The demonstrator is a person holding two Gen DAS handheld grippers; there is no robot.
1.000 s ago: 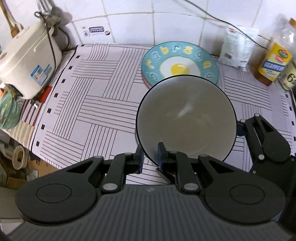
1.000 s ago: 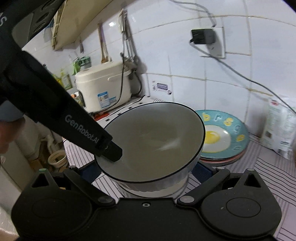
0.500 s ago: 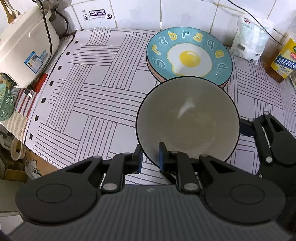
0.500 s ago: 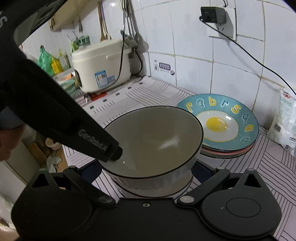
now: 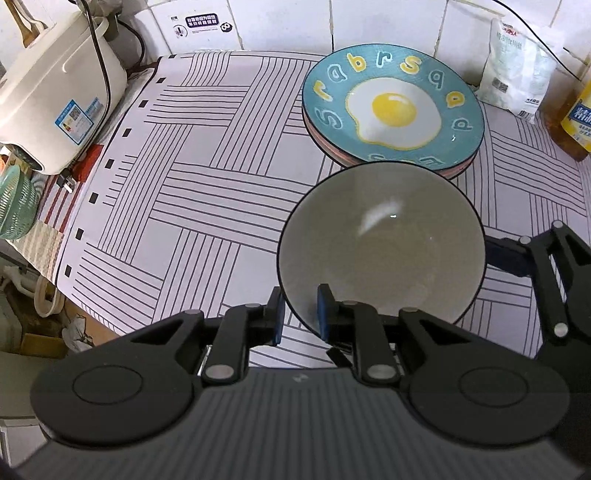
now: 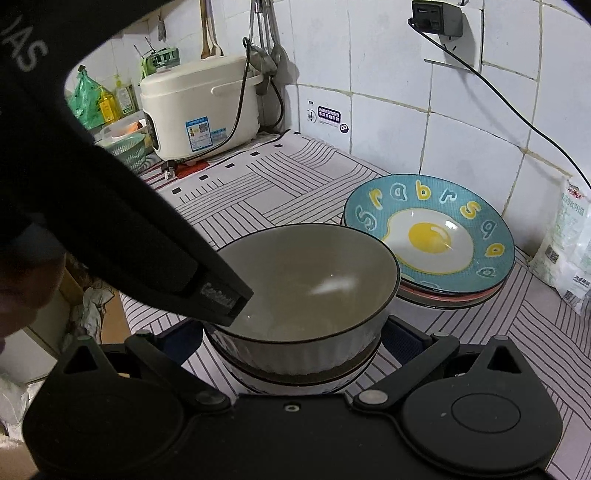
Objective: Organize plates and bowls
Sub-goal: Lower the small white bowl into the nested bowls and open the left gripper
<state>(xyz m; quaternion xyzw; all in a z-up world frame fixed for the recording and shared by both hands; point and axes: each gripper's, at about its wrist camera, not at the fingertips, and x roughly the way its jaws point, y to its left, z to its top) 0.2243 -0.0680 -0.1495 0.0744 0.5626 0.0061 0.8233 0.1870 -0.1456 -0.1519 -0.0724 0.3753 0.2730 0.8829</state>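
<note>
The left gripper (image 5: 300,314) is clamped on the near rim of the grey bowl (image 5: 380,243), one pad inside and one outside. That bowl sits nested in a second bowl (image 6: 295,373), with the right gripper (image 6: 291,332) hugging the stack's sides (can't tell if it's actually squeezing). The egg-print plate stack (image 5: 393,107) lies just beyond, toward the wall, so both hands are equally close.

White square tiles (image 6: 388,122) cover the wall behind the bench (image 5: 207,192), which wears a pale cloth printed with dark line blocks. A wall socket (image 6: 439,18) holds a black plug, its cable (image 6: 517,110) trailing down across the tiles.
</note>
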